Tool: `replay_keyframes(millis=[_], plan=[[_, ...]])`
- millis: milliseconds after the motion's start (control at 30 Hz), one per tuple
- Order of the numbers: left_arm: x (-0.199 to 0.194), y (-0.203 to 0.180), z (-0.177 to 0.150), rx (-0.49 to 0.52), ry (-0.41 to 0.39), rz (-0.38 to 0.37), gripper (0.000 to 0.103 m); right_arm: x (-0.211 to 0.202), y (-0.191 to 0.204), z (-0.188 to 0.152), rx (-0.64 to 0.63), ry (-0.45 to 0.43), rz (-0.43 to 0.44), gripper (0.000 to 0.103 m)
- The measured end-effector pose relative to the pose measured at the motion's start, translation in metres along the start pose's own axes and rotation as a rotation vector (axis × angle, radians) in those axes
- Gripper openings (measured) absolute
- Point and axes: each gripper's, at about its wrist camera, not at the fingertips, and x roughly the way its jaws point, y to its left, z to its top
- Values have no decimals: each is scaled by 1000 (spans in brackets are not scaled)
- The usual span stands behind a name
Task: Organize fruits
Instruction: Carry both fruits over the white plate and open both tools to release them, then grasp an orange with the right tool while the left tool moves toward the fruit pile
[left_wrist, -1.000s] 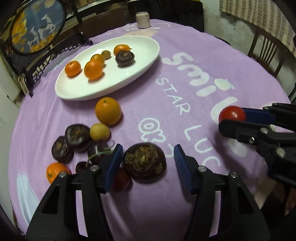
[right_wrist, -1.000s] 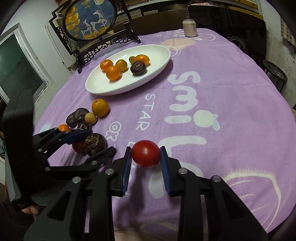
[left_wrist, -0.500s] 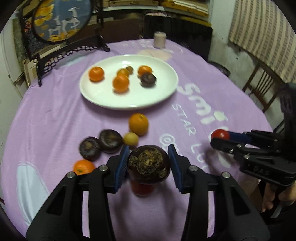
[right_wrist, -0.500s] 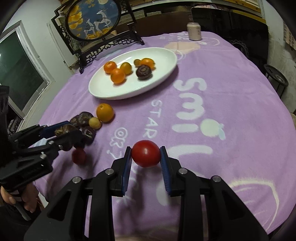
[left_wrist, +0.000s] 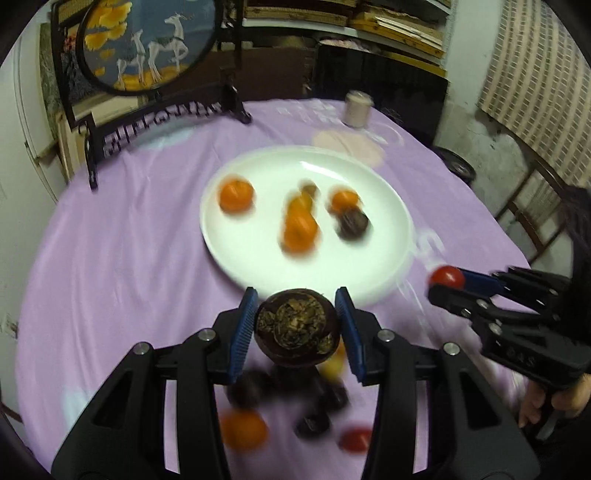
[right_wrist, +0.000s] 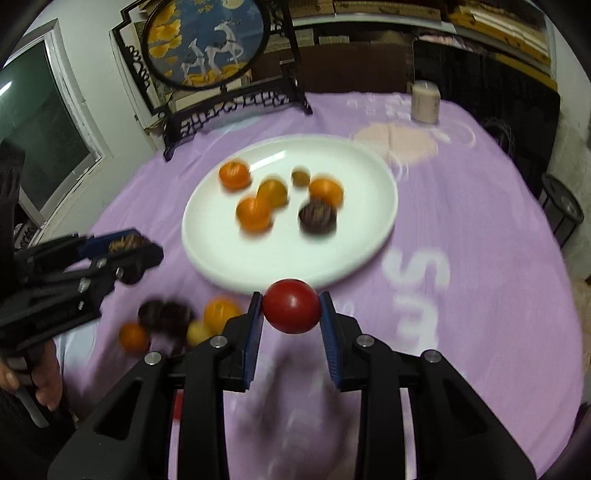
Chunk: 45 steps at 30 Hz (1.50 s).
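Fruits are the business here, and two of them are up off the table in the tongs. The left tongs (left_wrist: 297, 325) are pinching a dark round fruit (left_wrist: 297, 330) with a dry, crusty brown crown facing up; their jaws have just been closing, and the blue pads (left_wrist: 242, 328) now sit against its flanks. The right tongs (right_wrist: 291, 315) are pinching a small red fruit (right_wrist: 291, 305), smooth and shiny, held at its widest part.

Both hover just before the near rim of the white plate (left_wrist: 236, 258), which already carries several oranges (left_wrist: 236, 195) and one dark fruit (left_wrist: 352, 223). More fruit lies loose on the purple tablecloth (left_wrist: 110, 258) below the left tongs: an orange (left_wrist: 243, 430), some dark ones, a yellowish one and a red one, all blurred.

The dark fruit looks firm-shelled and fairly light; it should bear a steady squeeze across its middle, with the flaky crown kept clear of the pads. The red one looks thin-skinned and slick, probably soft inside, so it likely wants a gentle hold at the equator and a low release, since round fruit may roll across the shallow plate and knock the others.
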Motion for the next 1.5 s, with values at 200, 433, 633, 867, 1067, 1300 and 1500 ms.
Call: replay_keyframes(millis=[200, 433, 633, 867, 1067, 1300, 1500], plan=[[64, 30, 74, -75, 34, 59, 44, 36, -6, 65, -40, -34, -56, 31], [100, 38, 85, -112, 84, 33, 44, 78, -38, 71, 11, 38, -119, 31], [102, 36, 85, -108, 81, 23, 46, 82, -34, 73, -5, 18, -128, 52], [33, 32, 69, -100, -16, 4, 61, 36, -18, 58, -26, -29, -104, 53], [-39, 36, 2, -120, -99, 2, 68, -17, 6, -1, -39, -54, -27, 54], [-59, 55, -67, -196, -59, 18, 69, -35, 34, -42, -81, -20, 12, 54], [-59, 60, -98, -213, -9, 10, 69, -11, 47, -48, -74, 17, 44, 54]])
